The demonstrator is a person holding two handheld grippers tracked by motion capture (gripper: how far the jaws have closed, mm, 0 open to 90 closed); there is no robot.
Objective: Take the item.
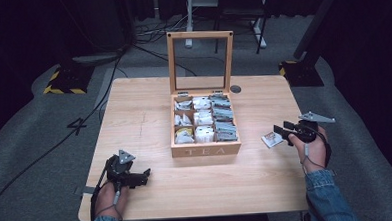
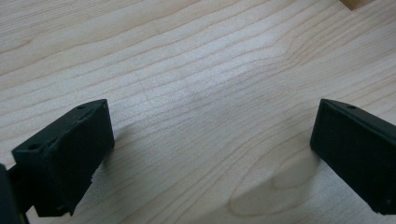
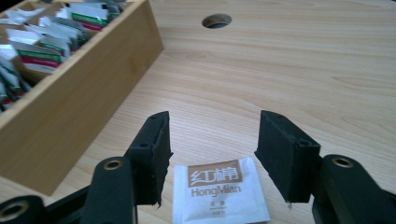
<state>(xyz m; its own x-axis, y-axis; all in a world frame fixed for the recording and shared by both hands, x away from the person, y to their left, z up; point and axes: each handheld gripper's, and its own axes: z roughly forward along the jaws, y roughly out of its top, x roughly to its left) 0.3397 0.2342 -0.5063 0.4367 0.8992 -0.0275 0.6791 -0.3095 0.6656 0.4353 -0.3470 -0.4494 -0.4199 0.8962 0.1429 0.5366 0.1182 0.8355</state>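
A wooden tea box [image 1: 205, 150] marked TEA stands mid-table with its glass lid [image 1: 200, 62] raised; its compartments hold several tea sachets [image 1: 203, 120]. A white HongMian tea sachet [image 1: 272, 138] [image 3: 219, 191] lies flat on the table right of the box. My right gripper [image 1: 282, 132] [image 3: 212, 156] is open just above it, one jaw on each side, not touching it. My left gripper [image 1: 143, 176] [image 2: 212, 149] is open low over bare wood near the front left, holding nothing.
The box's side wall [image 3: 70, 107] stands close to the left of the right gripper. A round cable hole [image 1: 235, 88] [image 3: 217, 20] is in the table behind the box. Bare tabletop [image 1: 134, 123] spreads left of the box. Stands and cables occupy the floor beyond.
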